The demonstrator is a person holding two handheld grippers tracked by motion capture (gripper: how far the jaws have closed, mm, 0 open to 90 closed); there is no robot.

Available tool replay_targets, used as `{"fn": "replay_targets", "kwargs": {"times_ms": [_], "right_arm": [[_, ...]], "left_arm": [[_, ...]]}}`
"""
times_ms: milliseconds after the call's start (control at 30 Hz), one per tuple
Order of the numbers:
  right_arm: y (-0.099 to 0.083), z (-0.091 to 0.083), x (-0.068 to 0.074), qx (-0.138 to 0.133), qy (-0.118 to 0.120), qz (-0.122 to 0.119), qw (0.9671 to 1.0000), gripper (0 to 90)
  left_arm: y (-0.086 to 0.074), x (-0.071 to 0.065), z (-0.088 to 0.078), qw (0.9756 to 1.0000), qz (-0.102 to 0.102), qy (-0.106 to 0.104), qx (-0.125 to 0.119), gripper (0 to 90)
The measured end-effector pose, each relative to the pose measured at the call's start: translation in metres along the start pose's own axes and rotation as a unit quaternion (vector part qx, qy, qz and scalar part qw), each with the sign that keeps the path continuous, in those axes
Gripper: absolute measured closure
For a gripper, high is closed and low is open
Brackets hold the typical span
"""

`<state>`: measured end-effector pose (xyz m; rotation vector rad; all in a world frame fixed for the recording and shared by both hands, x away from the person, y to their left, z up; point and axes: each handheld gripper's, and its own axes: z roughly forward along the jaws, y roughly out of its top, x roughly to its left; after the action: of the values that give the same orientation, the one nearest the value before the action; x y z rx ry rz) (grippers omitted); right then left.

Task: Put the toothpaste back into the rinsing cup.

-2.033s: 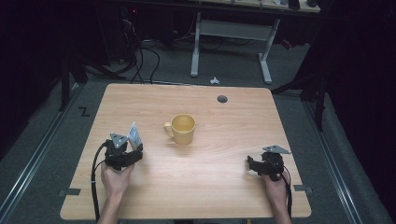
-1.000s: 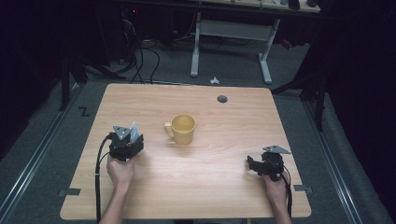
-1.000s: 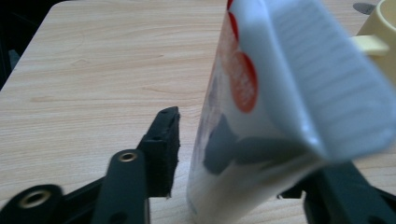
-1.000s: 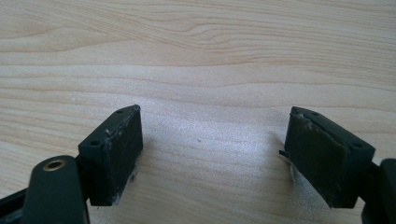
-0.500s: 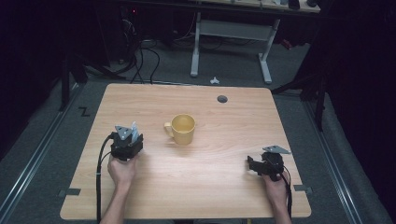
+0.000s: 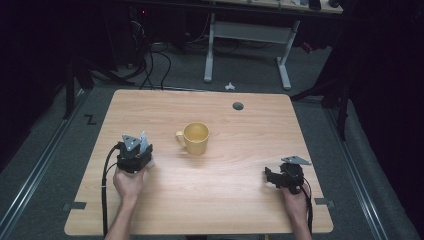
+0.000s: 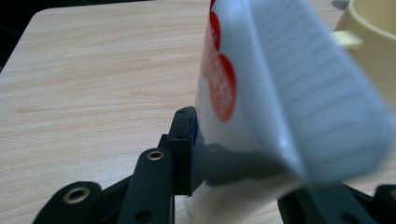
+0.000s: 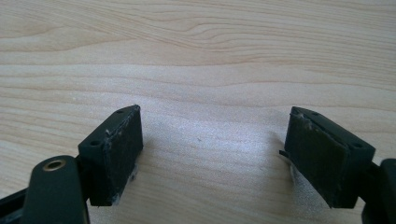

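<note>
Left tool, seen from the high view, sits toward the left edge of the worktop, held from behind by the person's left hand. A white packet stands up between its jaws, which have just been closing and now pinch it. A yellow mug stands near the middle of the worktop, just to the right of the packet and apart from it, with its handle turned toward the left tool. The right tool rests near the right front corner, well apart from the mug, in the right hand; its jaws point toward the middle of the worktop.

From the left gripper view, the packet rises from between the two black jaws and leans to the right. One pad presses flat against its side, where red round marks are printed. The mug shows at the upper right, just beyond the packet's ribbed top seam.

From the right gripper view, the right tool has its jaws spread wide over bare wood, nothing between the pads.
</note>
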<state>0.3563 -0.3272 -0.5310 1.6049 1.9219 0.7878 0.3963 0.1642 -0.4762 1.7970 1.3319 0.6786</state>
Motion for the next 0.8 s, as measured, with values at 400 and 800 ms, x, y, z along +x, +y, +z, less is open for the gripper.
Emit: {"fn": "replay_targets", "kwargs": {"times_ms": [400, 800], "right_arm": [[0.000, 0.000, 0.000, 0.000, 0.000, 0.000, 1.0000, 19.6], [0.000, 0.000, 0.000, 0.000, 0.000, 0.000, 1.0000, 19.5]], "left_arm": [[0.009, -0.003, -0.012, 0.9997, 0.013, -0.022, -0.007, 66.3], [0.019, -0.008, -0.020, 0.9981, 0.022, -0.057, -0.006, 66.4]]}}
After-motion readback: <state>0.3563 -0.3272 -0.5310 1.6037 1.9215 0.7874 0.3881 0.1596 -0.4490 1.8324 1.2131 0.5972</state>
